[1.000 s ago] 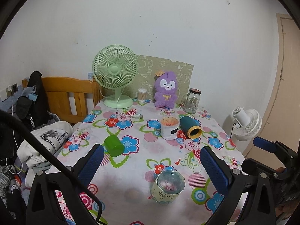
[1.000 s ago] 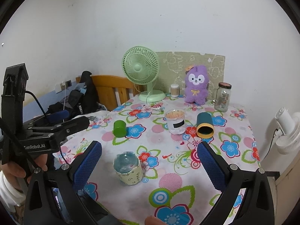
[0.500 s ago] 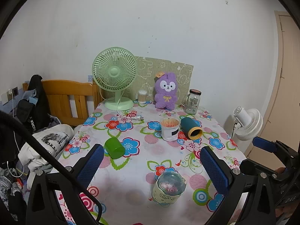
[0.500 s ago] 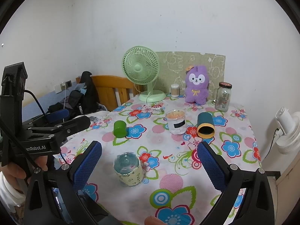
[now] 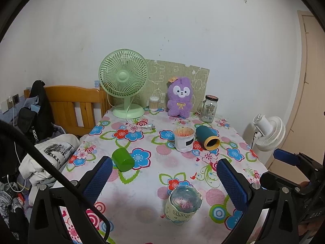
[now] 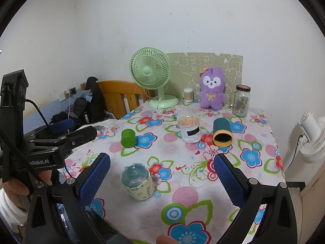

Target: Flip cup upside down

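Glass cup (image 5: 183, 207) with a pale yellow paper sleeve stands base-up on the floral tablecloth (image 5: 142, 199), near the front edge and clear of both tools. Left gripper (image 5: 162, 180) and right gripper (image 6: 161, 175) each hover with blue pads spread wide and nothing between them; the cup sits at 6 o'clock from a white tub (image 5: 183, 139). Green cup (image 5: 122, 159) lies at 9 o'clock of the tub, a teal tumbler (image 5: 207, 137) on its side at 3 o'clock.
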The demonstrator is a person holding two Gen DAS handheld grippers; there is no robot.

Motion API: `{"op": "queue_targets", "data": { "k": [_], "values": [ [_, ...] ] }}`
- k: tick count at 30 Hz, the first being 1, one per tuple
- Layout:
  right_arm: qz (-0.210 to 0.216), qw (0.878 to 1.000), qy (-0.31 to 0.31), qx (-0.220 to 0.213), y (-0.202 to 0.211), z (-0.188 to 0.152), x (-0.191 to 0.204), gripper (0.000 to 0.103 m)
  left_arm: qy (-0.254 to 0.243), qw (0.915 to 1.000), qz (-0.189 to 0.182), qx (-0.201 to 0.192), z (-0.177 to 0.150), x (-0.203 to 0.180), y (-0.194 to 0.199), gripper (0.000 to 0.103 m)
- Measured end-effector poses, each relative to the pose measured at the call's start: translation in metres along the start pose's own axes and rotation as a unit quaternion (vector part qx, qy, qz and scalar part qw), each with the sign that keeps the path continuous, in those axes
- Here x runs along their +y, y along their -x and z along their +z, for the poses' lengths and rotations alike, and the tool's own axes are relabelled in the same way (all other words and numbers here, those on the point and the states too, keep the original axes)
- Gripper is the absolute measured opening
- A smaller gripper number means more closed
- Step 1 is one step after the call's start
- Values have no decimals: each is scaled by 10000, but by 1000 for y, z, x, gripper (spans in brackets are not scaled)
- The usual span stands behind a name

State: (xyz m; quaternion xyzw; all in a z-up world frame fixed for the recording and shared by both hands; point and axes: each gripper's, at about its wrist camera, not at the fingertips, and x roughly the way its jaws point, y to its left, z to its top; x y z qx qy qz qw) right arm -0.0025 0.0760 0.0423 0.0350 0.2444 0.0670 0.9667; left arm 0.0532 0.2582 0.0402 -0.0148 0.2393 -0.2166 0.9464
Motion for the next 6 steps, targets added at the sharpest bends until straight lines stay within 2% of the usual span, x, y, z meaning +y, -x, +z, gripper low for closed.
{"op": "queue_targets", "data": {
  "k": [6],
  "values": [
    [-5,10000,11,30,-3,-2,-1,102,-35,10000,-64,-33,-1,-1,-5,103]
  ]
}}
